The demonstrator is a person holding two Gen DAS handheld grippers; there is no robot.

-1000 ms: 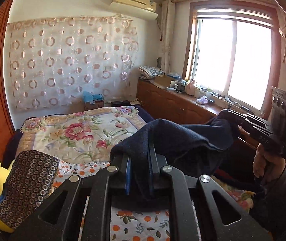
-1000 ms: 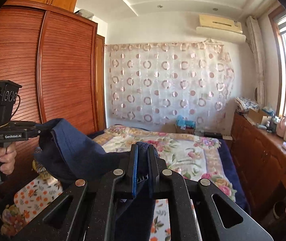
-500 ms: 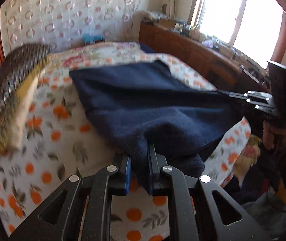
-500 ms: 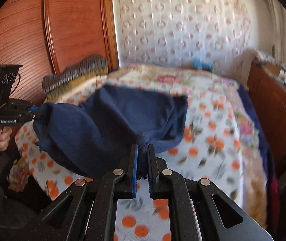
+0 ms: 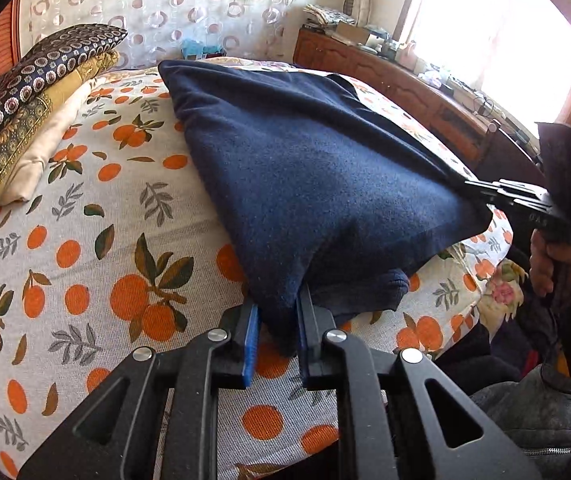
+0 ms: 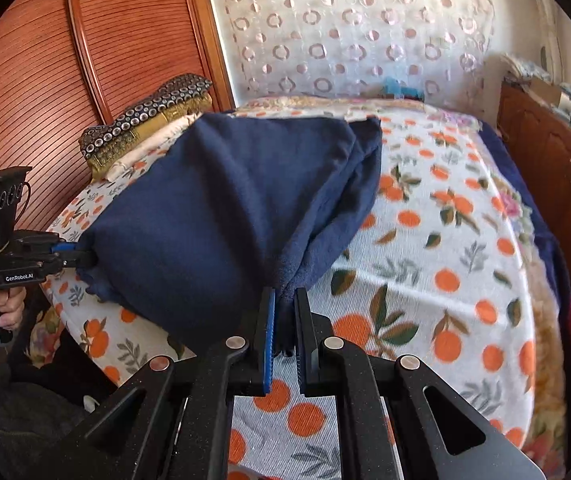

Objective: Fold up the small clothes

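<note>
Two grippers, one navy garment stretched between them, that's basically the whole scene. Left gripper [image 5: 277, 344] has its jaws pinched down narrow on a bunched corner of the navy fleece garment [image 5: 317, 184], fabric squeezed right between the blue pads. Right gripper [image 6: 284, 336] is doing the same on the other near corner, jaws almost fully together with a wad of the cloth stuck between them.

The garment itself is spread over the bed [image 5: 85, 248], lying on a white bedspread printed with oranges and leaves. The far edge rests flat on the bedspread toward the curtain side, while the near edge is lifted a bit and pulled taut between the two grippers, close to the bed's near edge. A bit of extra fabric hangs under the near edge in the left wrist view.

Over on the side by the wooden wardrobe [image 6: 85, 60] there's a stack of folded fabrics [image 5: 33, 96], dark patterned one on top, then gold, then cream, well apart from the navy piece. Patterned curtain [image 6: 345, 32] behind the bed, wooden cabinet [image 5: 405, 92] under the window with clutter on top.

You can see a hand [image 6: 3, 306] on the left gripper's handle in the right wrist view.
</note>
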